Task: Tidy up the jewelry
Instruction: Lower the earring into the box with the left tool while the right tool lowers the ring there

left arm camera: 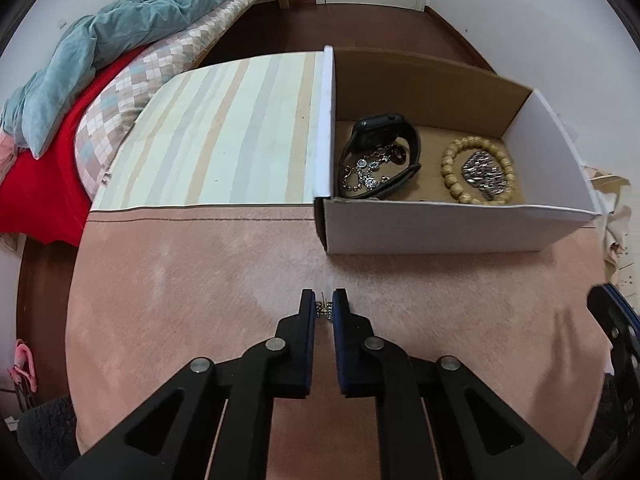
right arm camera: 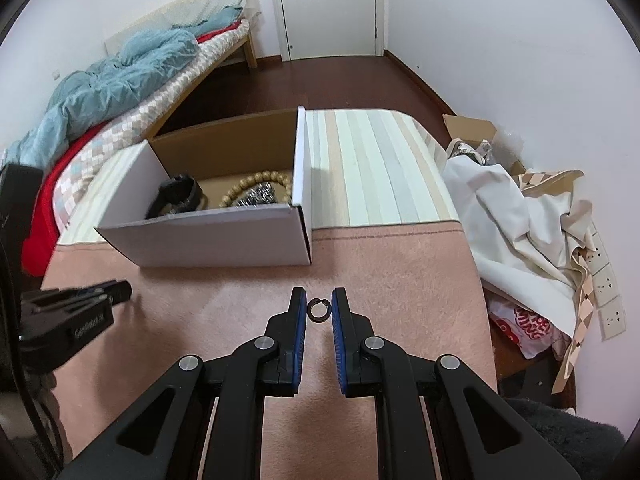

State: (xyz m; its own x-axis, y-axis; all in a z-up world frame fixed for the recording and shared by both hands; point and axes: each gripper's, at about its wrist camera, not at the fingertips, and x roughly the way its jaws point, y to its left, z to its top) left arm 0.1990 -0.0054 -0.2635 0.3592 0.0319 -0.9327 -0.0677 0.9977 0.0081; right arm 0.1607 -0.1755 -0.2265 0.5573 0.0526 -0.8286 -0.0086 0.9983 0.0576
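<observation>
Right tongs (right arm camera: 319, 307) part-open astride a small dark ring (right arm camera: 319, 309) lying flat on the pink bench (right arm camera: 400, 280), gripping nothing; left tongs (left arm camera: 324, 309) nearly closed on a tiny metal earring-like piece (left arm camera: 325, 311); both light, hard, slippery—pinch across the rim; box (right arm camera: 208, 240) ahead-left.

Dark ring (right arm camera: 319, 311) flat on pink cloth, small silver piece (left arm camera: 324, 311) likewise
</observation>
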